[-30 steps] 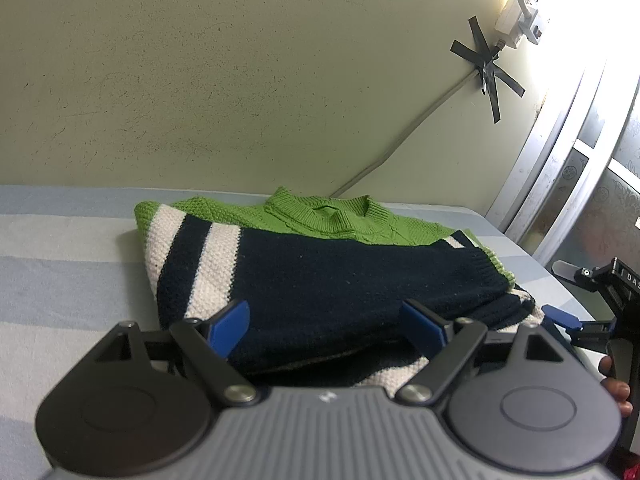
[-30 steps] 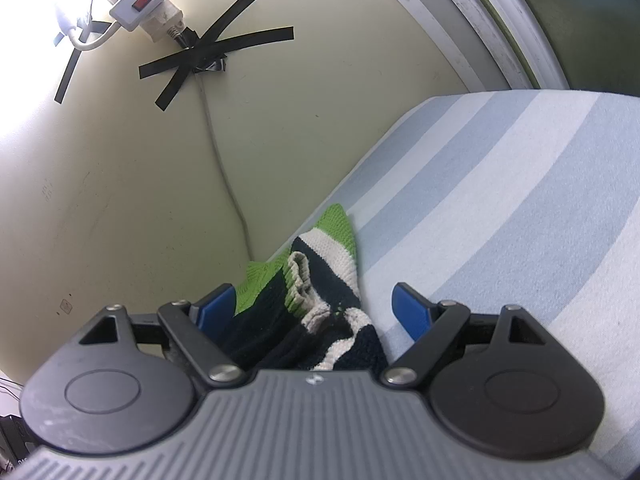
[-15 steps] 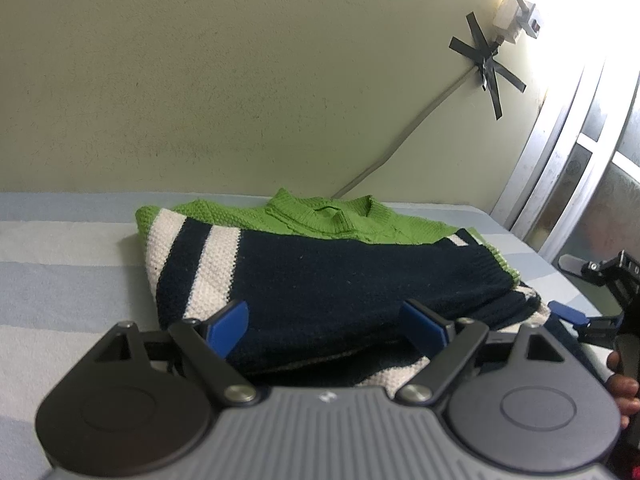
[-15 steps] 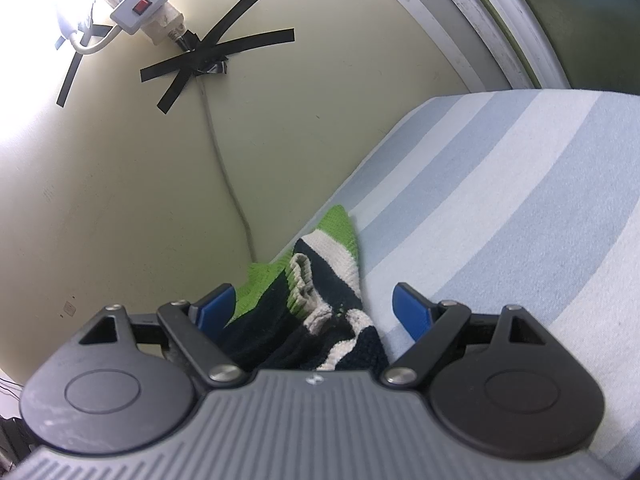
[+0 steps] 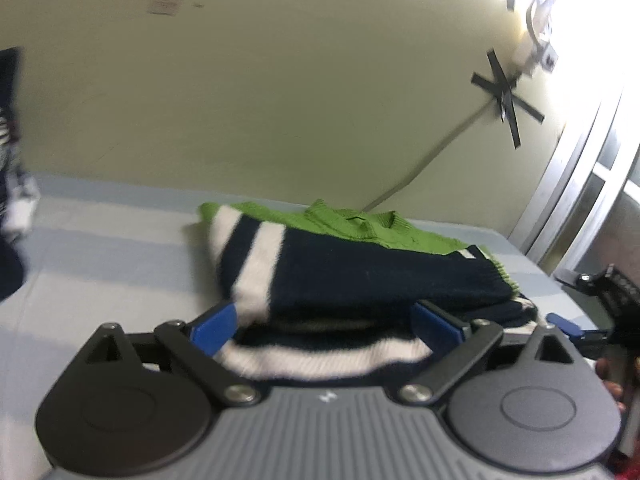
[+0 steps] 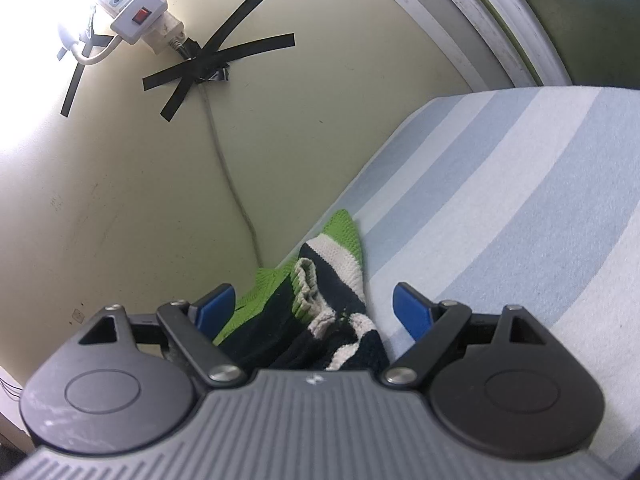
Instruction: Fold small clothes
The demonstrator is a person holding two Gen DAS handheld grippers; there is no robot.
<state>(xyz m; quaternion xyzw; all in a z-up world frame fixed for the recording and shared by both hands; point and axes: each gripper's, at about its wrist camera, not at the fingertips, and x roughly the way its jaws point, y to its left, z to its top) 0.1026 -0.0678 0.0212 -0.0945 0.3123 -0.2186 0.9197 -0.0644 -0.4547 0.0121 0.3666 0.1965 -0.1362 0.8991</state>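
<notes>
A small knit sweater (image 5: 360, 280), navy with white stripes and a green collar, lies folded on the blue-and-white striped bed sheet (image 5: 100, 256). My left gripper (image 5: 326, 326) is open at its near edge, with the blue fingertips (image 5: 212, 326) on either side of the lower folded layer. My right gripper (image 6: 314, 306) is open at the sweater's right end (image 6: 320, 280), where a ribbed cuff (image 6: 306, 276) bunches up between the jaws. The right gripper also shows at the right edge of the left wrist view (image 5: 580, 326).
A yellowish wall (image 5: 280, 100) runs right behind the bed, with a cable (image 6: 228, 168) taped to it and a power strip (image 6: 132, 12) above. A window frame (image 5: 580, 184) stands at the right. Dark clothing (image 5: 10, 200) hangs at the far left.
The left gripper has moved forward and swung right; the sweater's near edge now lies between its fingers and the view is blurred. The right gripper has barely moved.
</notes>
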